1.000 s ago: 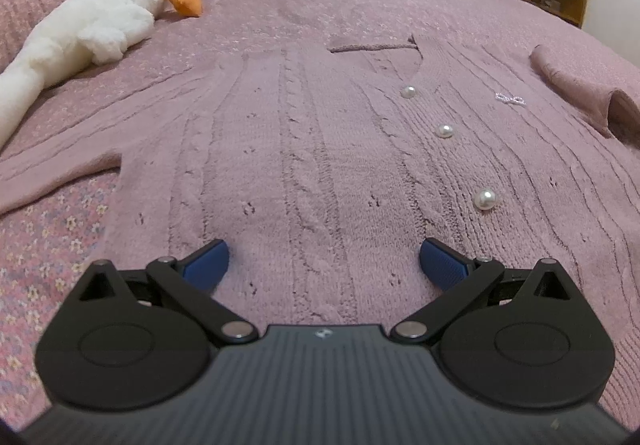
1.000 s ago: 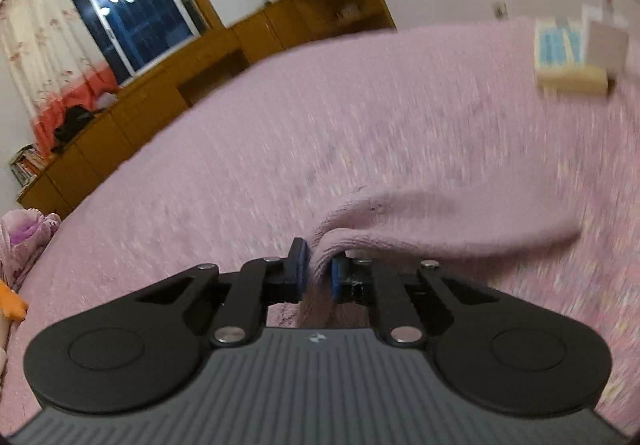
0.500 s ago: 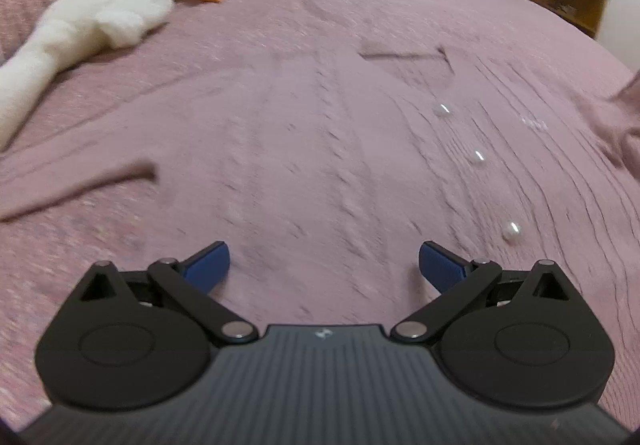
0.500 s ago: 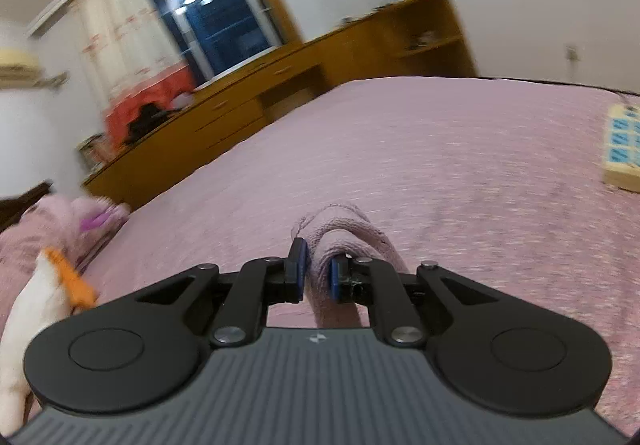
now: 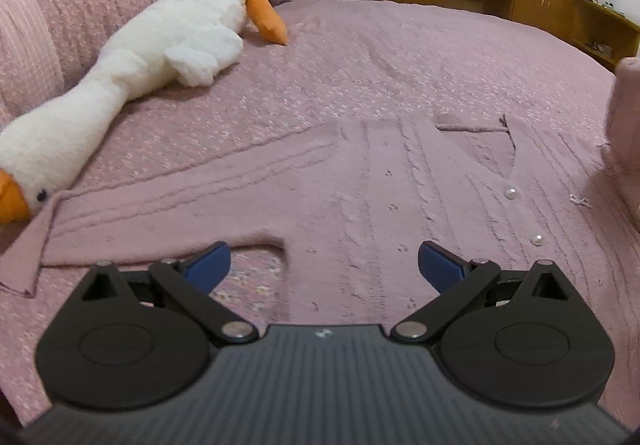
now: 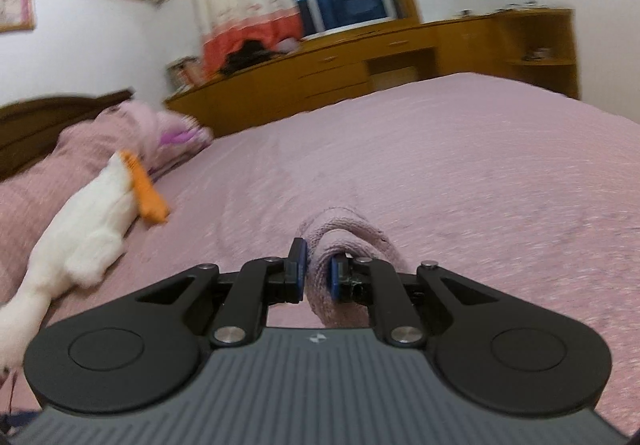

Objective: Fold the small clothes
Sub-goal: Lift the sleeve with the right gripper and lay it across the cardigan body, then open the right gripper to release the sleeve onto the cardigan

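**Q:** Two grippers, one cardigan — what is each doing?

**Me:** My right gripper (image 6: 315, 265) is clamped on a bunched fold of the pink sleeve (image 6: 348, 241), lifted off the bed (image 6: 460, 165). My left gripper (image 5: 324, 265) hangs with its fingers spread wide and nothing between them, low over the cardigan (image 5: 380, 197), which lies flat, front up, near my edge of the bed. Its other sleeve (image 5: 160, 205) stretches out toward the plush goose (image 5: 132, 73) on the pillow side.

**Q:** How would you carry this step off cleanly?

**Me:** My reading is that the held sleeve should go across the chest. I would carry it low and level, lay it straight over the pearl buttons (image 5: 510, 192), and let go only once the knit rests flat. The free gripper could pin the body near the shoulder so the cardigan does not drag; loose cable knit probably stretches and slides.

**Q:** What does each camera add?

**Me:** Only the left wrist view shows the whole garment, its neckline and buttons, with the raised sleeve at the right edge. Only the right wrist view shows the pinch itself, though it is blurred, and the cardigan's body lies outside it.
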